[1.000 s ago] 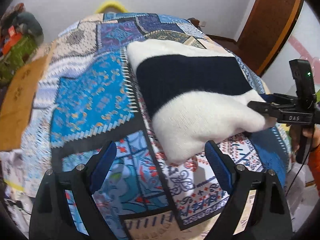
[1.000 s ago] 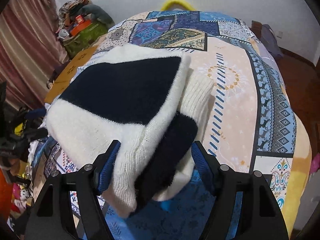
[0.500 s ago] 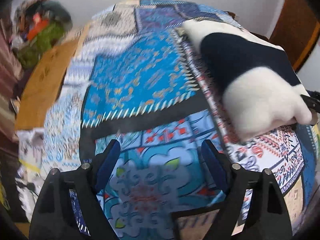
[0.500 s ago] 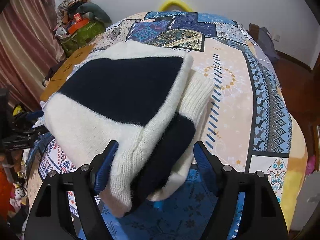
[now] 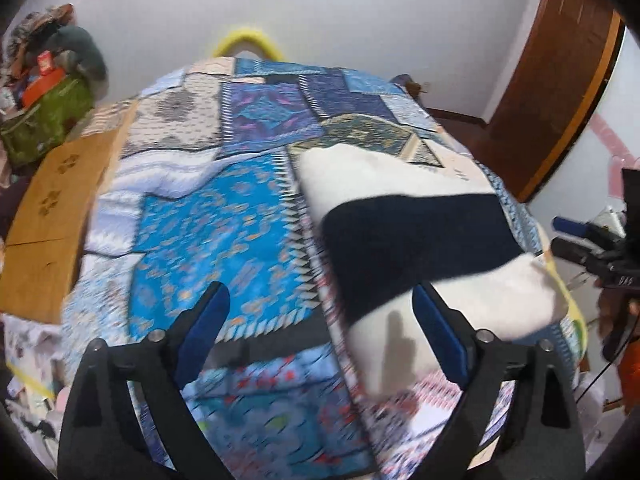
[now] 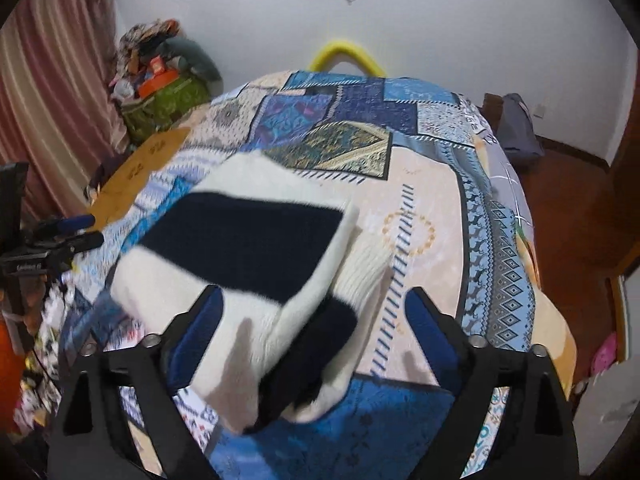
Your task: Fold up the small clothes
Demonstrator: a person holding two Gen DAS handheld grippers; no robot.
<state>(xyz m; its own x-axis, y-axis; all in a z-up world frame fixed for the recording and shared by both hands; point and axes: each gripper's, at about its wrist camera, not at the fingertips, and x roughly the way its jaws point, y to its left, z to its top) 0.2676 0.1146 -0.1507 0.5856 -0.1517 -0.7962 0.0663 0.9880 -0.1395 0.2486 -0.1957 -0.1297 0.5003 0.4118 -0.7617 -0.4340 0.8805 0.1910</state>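
Folded white sweater point(image 6: 256, 264), broad navy band across

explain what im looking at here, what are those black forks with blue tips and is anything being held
Those forks are hand-held claws: a person carries one in each hand, and each has a wide-angle camera looking along its two fingers. One picture comes from the left claw, the other from the right claw; each also catches the other claw at its edge. On the patchwork bedspread lies a folded white sweater with a dark navy band. Nothing is held. Both claws are open; the right one's jaws have just been opening, and the sweater's near end lies between them, with the blue pads not pressing on it. The left claw's gap shows mostly bedspread.
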